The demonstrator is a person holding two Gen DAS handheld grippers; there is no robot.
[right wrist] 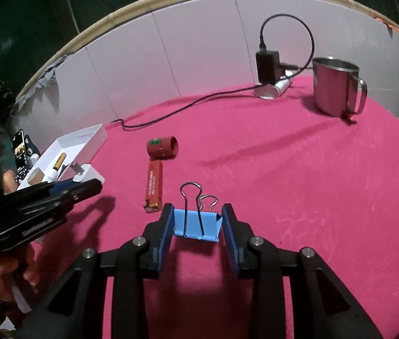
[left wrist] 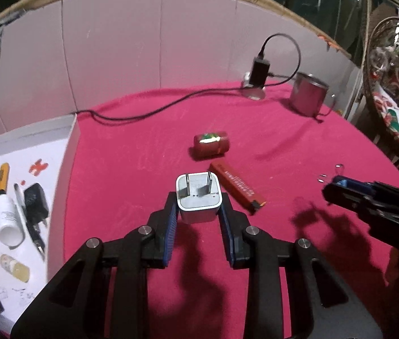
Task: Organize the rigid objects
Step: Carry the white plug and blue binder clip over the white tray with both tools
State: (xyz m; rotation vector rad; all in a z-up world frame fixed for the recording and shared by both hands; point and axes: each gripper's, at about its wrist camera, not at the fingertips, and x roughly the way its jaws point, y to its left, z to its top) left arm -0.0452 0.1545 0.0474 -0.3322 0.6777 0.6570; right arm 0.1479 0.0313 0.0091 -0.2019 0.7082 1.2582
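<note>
My left gripper [left wrist: 198, 202] is shut on a white plug adapter [left wrist: 198, 197], prongs pointing away, held above the pink cloth. My right gripper [right wrist: 198, 217] is shut on a blue binder clip [right wrist: 196, 223] with its wire handles up; it also shows in the left wrist view [left wrist: 340, 182]. A red lighter [left wrist: 237, 188] and a small red roll [left wrist: 211, 144] lie on the cloth ahead. The white tray [left wrist: 70, 141] at the left holds markers, a black charger, a cardboard tube and other small items.
A steel mug [right wrist: 333, 84] stands at the back right. A black charger on a stand [right wrist: 267, 69] with a long black cable [left wrist: 154, 110] sits at the back. White wall panels ring the table. A phone [right wrist: 19, 149] lies beyond the tray.
</note>
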